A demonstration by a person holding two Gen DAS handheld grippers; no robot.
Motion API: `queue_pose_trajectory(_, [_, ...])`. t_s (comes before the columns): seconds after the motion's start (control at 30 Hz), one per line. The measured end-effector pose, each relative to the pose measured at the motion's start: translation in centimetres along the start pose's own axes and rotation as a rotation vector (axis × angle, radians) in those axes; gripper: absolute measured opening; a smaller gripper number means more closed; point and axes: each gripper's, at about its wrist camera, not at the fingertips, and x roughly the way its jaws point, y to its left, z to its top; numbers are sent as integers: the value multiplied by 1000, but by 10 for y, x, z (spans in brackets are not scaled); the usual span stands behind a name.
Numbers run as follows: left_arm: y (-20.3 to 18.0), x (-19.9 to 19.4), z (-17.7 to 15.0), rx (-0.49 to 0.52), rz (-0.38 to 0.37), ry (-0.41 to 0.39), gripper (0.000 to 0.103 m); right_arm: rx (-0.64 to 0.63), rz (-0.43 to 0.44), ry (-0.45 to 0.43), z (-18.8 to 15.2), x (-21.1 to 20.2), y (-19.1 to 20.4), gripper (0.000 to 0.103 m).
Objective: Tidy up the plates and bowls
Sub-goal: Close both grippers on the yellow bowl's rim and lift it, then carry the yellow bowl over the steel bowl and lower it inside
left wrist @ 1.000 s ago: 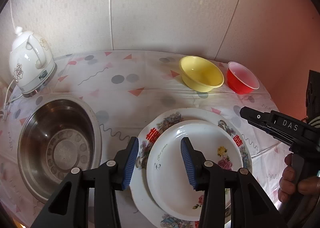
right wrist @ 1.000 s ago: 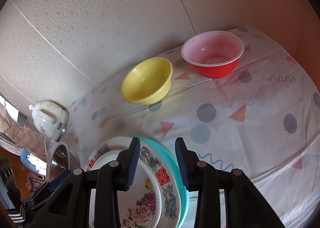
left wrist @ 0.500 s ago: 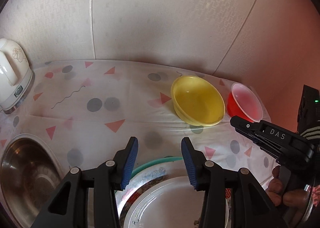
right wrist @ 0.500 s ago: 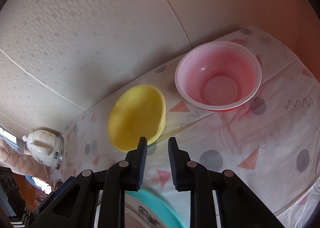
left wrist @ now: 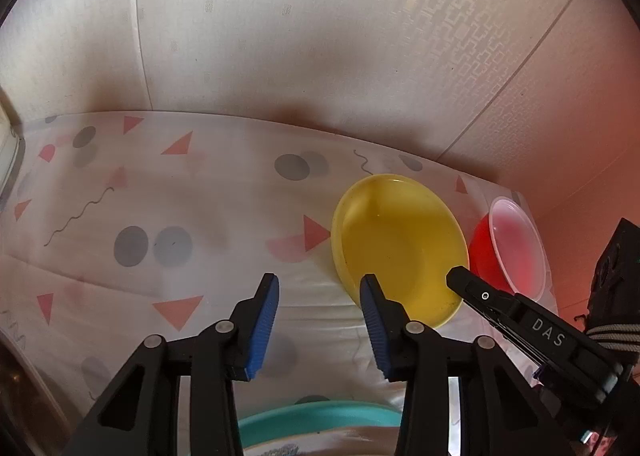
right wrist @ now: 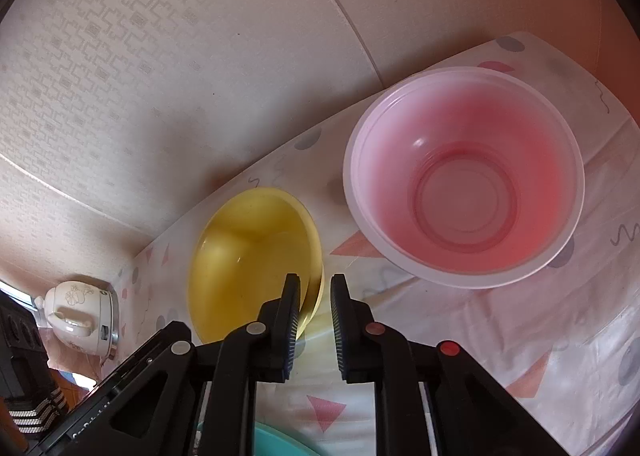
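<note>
A yellow bowl stands upright on the patterned cloth near the wall, with a red plastic bowl just to its right. My left gripper hovers at the yellow bowl's near-left side. Its jaws are closing with only cloth between them, and its right fingertip overlaps the rim. My right gripper is shut on the yellow bowl: one finger is inside, one outside, with the near-right rim between the pads. The red bowl sits free to the right. The right gripper also shows in the left wrist view.
A teal plate's rim with a patterned plate on it peeks in below my left fingers, and the teal plate shows again in the right wrist view. A white kettle stands far left. The papered wall rises right behind the bowls.
Both grippers moved forward from over the stacked plates to the bowls, which now look much larger. The right jaws narrowed to a slit. The kettle and metal pot left the left view.
</note>
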Motion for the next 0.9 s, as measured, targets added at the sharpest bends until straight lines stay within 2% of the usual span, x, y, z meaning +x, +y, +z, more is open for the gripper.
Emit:
queue_pose_trajectory(0.03, [-2, 1, 0, 1, -15, -4, 35, -6, 1, 2, 0, 1, 1, 12])
queue_pose_trajectory(0.13, [-9, 2, -1, 37, -52, -2, 12, -22, 3, 10, 1, 4, 2, 12])
queue_pose_trajectory(0.23, [-14, -3, -5, 69, -43, -21, 9, -28, 3, 20, -1, 5, 4, 11])
queue_pose_trajectory(0.33, [-9, -9, -10, 66, -68, -20, 6, -43, 3, 21, -2, 3, 8, 11])
queue_pose_trajectory(0.5, [-12, -31, -23, 101, -74, -62, 6, -94, 54, 48, -12, -3, 24, 11])
queue_pose_trajectory(0.63, [0, -39, -29, 65, -68, -58, 6, -142, -29, 47, -21, -1, 36, 11])
queue_pose_trajectory(0.73, [16, -50, -34, 38, -55, -86, 6, -118, -17, 53, -25, -3, 28, 11])
queue_pose_trajectory(0.8, [28, -51, -33, 1, -80, -69, 11, -113, -16, 58, -27, -4, 24, 13])
queue_pose_trajectory(0.87, [40, -49, -31, -47, -87, -47, 31, -108, -6, 67, -30, -3, 24, 14])
queue_pose_trajectory(0.9, [43, -48, -31, -61, -80, -47, 32, -109, -5, 67, -30, -3, 24, 14])
